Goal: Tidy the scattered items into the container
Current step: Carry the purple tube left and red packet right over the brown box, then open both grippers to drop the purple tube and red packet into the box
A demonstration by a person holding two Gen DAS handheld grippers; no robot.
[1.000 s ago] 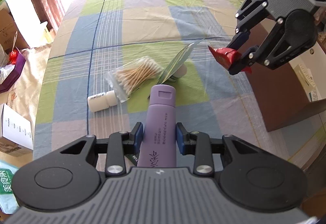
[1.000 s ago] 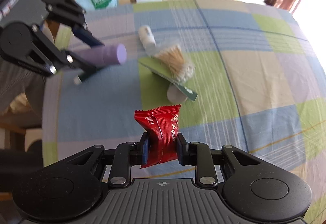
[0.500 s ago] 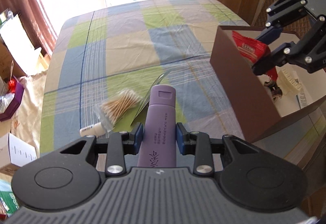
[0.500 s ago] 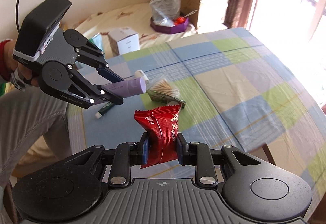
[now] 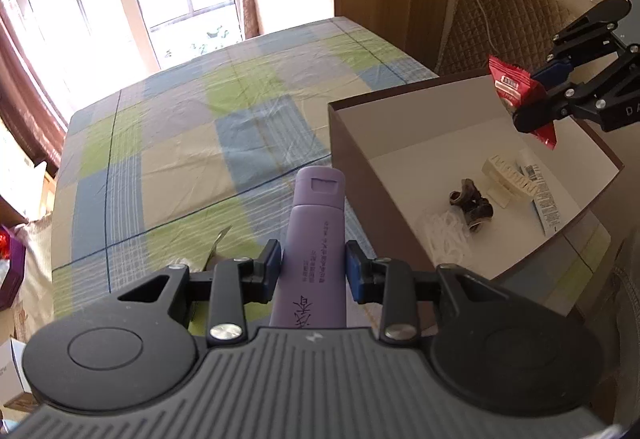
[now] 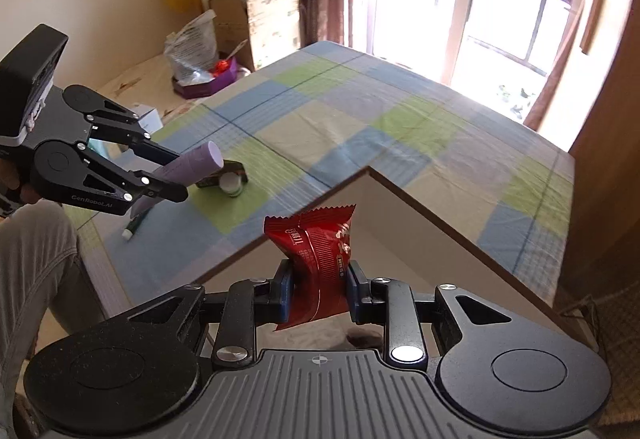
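Observation:
My left gripper (image 5: 313, 268) is shut on a purple tube (image 5: 314, 239), cap pointing forward, held above the checked cloth just left of the brown box (image 5: 360, 175). The same tube (image 6: 192, 165) shows in the right wrist view, in the left gripper (image 6: 176, 175). My right gripper (image 6: 318, 293) is shut on a red snack packet (image 6: 318, 259) and hangs over the box's far right side; that packet (image 5: 520, 95) and gripper (image 5: 540, 95) appear top right in the left wrist view. Inside the box lie a dark hair clip (image 5: 472, 205), white pieces (image 5: 504, 179) and a small tube (image 5: 540, 195).
A checked cloth (image 5: 200, 127) covers the table. On it, behind the left gripper, lie a green card packet (image 6: 224, 179), a white jar (image 6: 231, 185) and a small white-capped tube (image 6: 134, 229). A person's leg (image 6: 32, 263) is at the left. A chair back (image 5: 512, 27) stands beyond the box.
Both grippers have swung right toward the box. The red packet now hangs higher over the box interior, and the purple tube has come up beside the box's left wall.

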